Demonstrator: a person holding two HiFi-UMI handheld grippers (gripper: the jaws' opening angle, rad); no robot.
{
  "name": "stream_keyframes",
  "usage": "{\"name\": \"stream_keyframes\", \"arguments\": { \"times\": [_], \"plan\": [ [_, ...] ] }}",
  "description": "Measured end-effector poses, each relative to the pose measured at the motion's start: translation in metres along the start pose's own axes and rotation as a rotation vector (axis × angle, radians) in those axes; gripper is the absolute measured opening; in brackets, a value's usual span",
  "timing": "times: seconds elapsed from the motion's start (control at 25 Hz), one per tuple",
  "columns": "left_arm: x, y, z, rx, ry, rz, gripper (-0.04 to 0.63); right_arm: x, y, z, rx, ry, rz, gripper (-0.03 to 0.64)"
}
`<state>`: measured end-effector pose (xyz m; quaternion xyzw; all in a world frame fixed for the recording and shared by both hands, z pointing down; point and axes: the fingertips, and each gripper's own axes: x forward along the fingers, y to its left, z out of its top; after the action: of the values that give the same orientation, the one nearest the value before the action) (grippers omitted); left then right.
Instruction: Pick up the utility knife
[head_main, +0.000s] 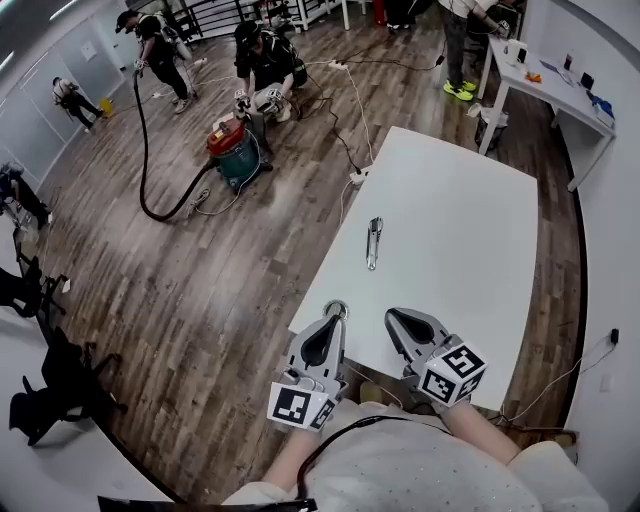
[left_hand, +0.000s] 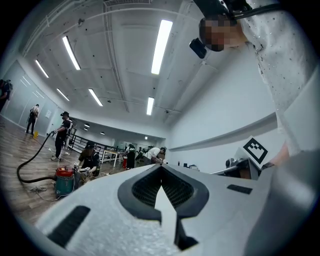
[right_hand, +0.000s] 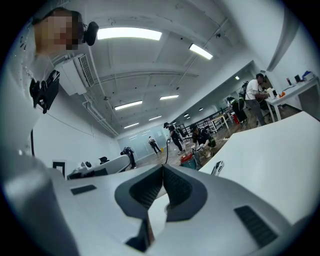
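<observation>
The utility knife (head_main: 373, 243), slim and silver-grey, lies lengthwise on the white table (head_main: 470, 230) near its left edge. The right gripper view shows the knife (right_hand: 217, 167) ahead and to the right of the jaws. My left gripper (head_main: 337, 308) hovers at the table's near left corner, short of the knife, jaws closed together with nothing between them. Beside it, over the table's near edge, my right gripper (head_main: 393, 316) is likewise shut and empty. The knife does not show in the left gripper view, where the left gripper (left_hand: 161, 168) has its tips meeting; the right gripper (right_hand: 163, 168) does too.
A red and teal vacuum cleaner (head_main: 235, 150) with a long black hose stands on the wood floor left of the table, with people working near it. A cable and power strip (head_main: 357, 178) lie by the table's far left corner. Another white table (head_main: 545, 80) stands at the back right.
</observation>
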<state>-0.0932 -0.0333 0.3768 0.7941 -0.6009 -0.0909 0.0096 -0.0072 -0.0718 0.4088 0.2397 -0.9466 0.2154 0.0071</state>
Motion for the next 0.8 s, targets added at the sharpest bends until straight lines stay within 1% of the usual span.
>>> {"name": "stream_keyframes", "arguments": {
  "times": [0.24, 0.4, 0.56, 0.64, 0.8],
  "plan": [
    [0.02, 0.013, -0.009, -0.013, 0.028, -0.032, 0.006, 0.014, -0.021, -0.002, 0.022, 0.016, -0.047, 0.009],
    [0.04, 0.017, -0.017, -0.023, 0.035, -0.085, 0.006, 0.027, -0.043, -0.003, 0.021, 0.049, -0.1, 0.009],
    [0.061, 0.022, -0.034, -0.039, 0.051, -0.157, 0.006, 0.041, -0.066, -0.004, 0.025, 0.056, -0.165, 0.009],
    [0.072, 0.027, -0.044, -0.047, 0.059, -0.186, 0.006, 0.05, -0.08, -0.009, 0.036, 0.068, -0.198, 0.009],
    [0.095, 0.036, -0.067, -0.055, 0.065, -0.238, 0.006, 0.068, -0.109, -0.026, 0.052, 0.125, -0.249, 0.009]
  ]
}}
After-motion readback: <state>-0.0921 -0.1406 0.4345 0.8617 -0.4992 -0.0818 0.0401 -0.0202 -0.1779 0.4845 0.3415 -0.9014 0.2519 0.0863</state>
